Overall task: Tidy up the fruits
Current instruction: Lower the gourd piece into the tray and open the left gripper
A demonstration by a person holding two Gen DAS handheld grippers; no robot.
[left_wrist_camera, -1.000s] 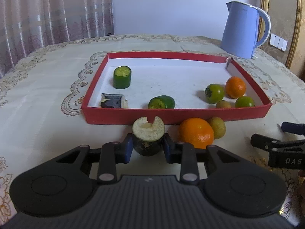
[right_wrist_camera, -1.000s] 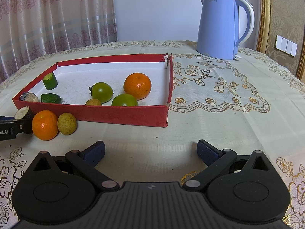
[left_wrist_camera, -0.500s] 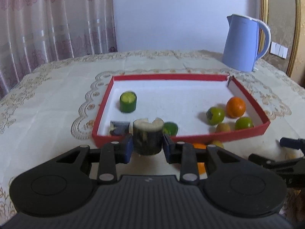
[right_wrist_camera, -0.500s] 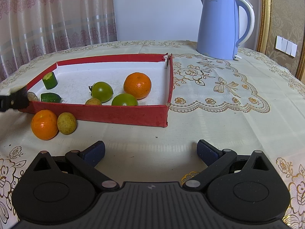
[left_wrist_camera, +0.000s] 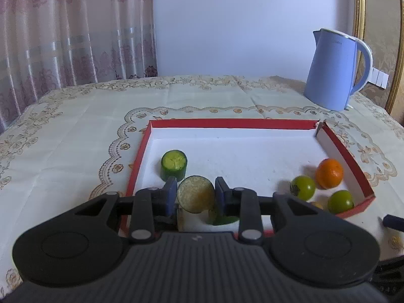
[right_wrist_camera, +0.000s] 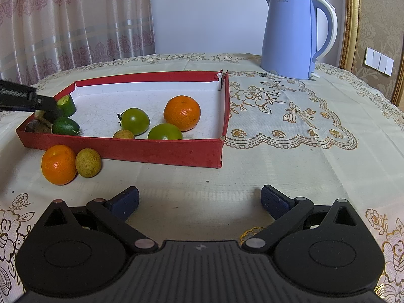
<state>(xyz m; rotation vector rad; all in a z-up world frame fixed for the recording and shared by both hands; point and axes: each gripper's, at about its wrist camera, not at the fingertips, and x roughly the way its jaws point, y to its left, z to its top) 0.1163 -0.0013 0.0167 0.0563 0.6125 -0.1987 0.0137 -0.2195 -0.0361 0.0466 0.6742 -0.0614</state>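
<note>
We see a tabletop [right_wrist_camera: 290, 156] covered by a cream embroidered cloth. A curtain [left_wrist_camera: 73, 30] hangs beyond its far left edge, and a blue kettle [right_wrist_camera: 290, 38] stands near its far right corner.

A shallow red tray [right_wrist_camera: 151, 150] with a white floor lies on the middle of the tabletop, nearer the left edge in the right wrist view. Toward the tray's right wall we find one orange [right_wrist_camera: 182, 112], two green tomatoes [right_wrist_camera: 135, 121] [right_wrist_camera: 165, 131] and a small yellowish fruit [right_wrist_camera: 123, 134] at the near wall. Toward its left wall stand an upright green cucumber section [left_wrist_camera: 174, 163], a second green piece [right_wrist_camera: 65, 125] lying on its side, and a dark piece [right_wrist_camera: 32, 126] in the near left corner.

On the cloth, just outside the tray's near wall, a second orange [right_wrist_camera: 58, 164] touches a round yellow-brown fruit [right_wrist_camera: 88, 162].

The left hand-held gripper [left_wrist_camera: 195, 197] is clamped on a dark-skinned cut piece [left_wrist_camera: 196, 197], both pads pressing its sides, pale cut face toward the camera. The piece is held above the tray's near left corner, clear of the tray floor.

The right hand-held gripper [right_wrist_camera: 199, 200] stands wide and holds nothing; it points at bare cloth near the tabletop's near edge, well apart from the tray.
</note>
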